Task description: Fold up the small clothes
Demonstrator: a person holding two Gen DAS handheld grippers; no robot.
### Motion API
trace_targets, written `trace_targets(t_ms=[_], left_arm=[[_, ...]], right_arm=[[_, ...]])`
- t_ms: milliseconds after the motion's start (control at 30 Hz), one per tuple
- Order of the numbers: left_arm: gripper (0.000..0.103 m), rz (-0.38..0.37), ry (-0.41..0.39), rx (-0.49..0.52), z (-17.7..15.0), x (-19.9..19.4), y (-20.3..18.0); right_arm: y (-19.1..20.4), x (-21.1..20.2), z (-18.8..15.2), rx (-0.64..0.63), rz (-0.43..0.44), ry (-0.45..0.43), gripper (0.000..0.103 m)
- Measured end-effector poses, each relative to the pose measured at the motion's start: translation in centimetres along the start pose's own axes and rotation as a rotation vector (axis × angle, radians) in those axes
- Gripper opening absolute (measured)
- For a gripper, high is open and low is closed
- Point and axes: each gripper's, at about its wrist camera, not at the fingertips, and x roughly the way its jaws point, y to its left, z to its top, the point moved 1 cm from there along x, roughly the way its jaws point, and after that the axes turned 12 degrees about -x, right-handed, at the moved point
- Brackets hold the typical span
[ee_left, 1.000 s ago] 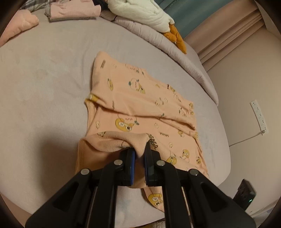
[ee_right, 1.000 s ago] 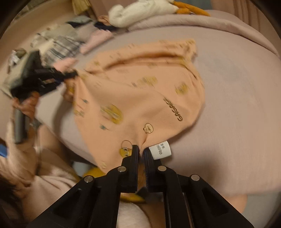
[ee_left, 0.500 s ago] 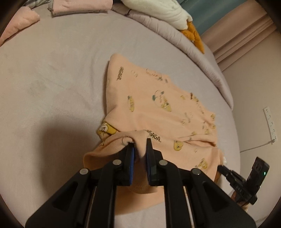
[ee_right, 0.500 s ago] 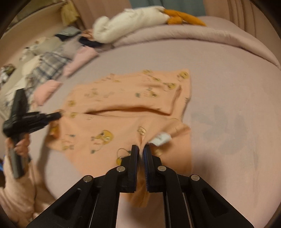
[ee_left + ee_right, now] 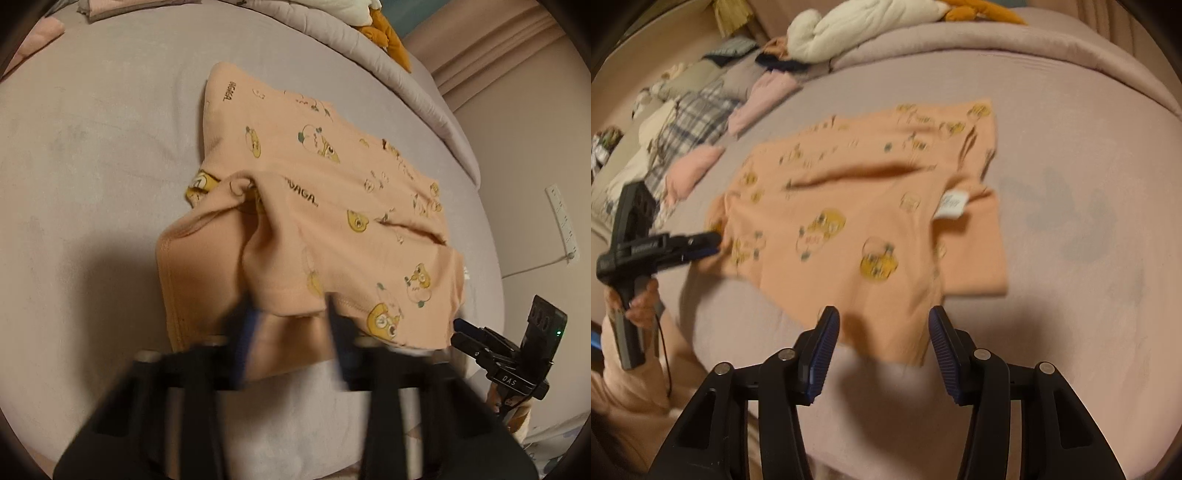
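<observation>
Peach shirt (image 5: 871, 221) lies folded over once on the bed (image 5: 1089, 166); both your grippers, left (image 5: 291, 343) and right (image 5: 882, 332), gape empty at its near hem; further folds likely remain

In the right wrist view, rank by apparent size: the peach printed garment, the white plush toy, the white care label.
1. peach printed garment
2. white plush toy, though it lies farther away, so its true size is unsure
3. white care label

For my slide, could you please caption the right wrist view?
Open right gripper above folded peach shirt on the bed.
</observation>
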Motion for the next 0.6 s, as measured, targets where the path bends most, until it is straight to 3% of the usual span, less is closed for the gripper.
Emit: trace_targets(t_ms=[67, 100, 133, 167, 233, 367, 600], left_arm=[[0.004, 0.008, 0.005, -0.015, 0.3, 0.3, 0.2], [0.004, 0.007, 0.011, -0.02, 0.6, 0.3, 0.2], [0.004, 0.003, 0.008, -0.019, 0.7, 0.2, 0.0], [0.004, 0.001, 0.001, -0.016, 0.9, 0.1, -0.2], [0.004, -0.017, -0.011, -0.01, 1.5, -0.5, -0.7], [0.004, -0.095, -0.031, -0.032, 3.4, -1.7, -1.6], [0.004, -0.117, -0.079, -0.041, 7.6, -1.2, -3.2]], right_arm=[[0.4, 0.6, 0.2, -0.007, 0.002, 0.017, 0.048], [0.4, 0.8, 0.4, -0.01, 0.004, 0.021, 0.038], [0.5, 1.0, 0.6, -0.015, 0.009, 0.029, 0.02], [0.6, 1.3, 0.8, -0.019, 0.013, 0.037, 0.011], [0.7, 1.1, 1.3, -0.031, 0.034, 0.044, 0.009], [0.6, -0.9, 3.5, -0.021, 0.161, -0.048, 0.008], [-2.2, -1.7, 8.8, 0.034, 0.153, -0.176, 0.007]])
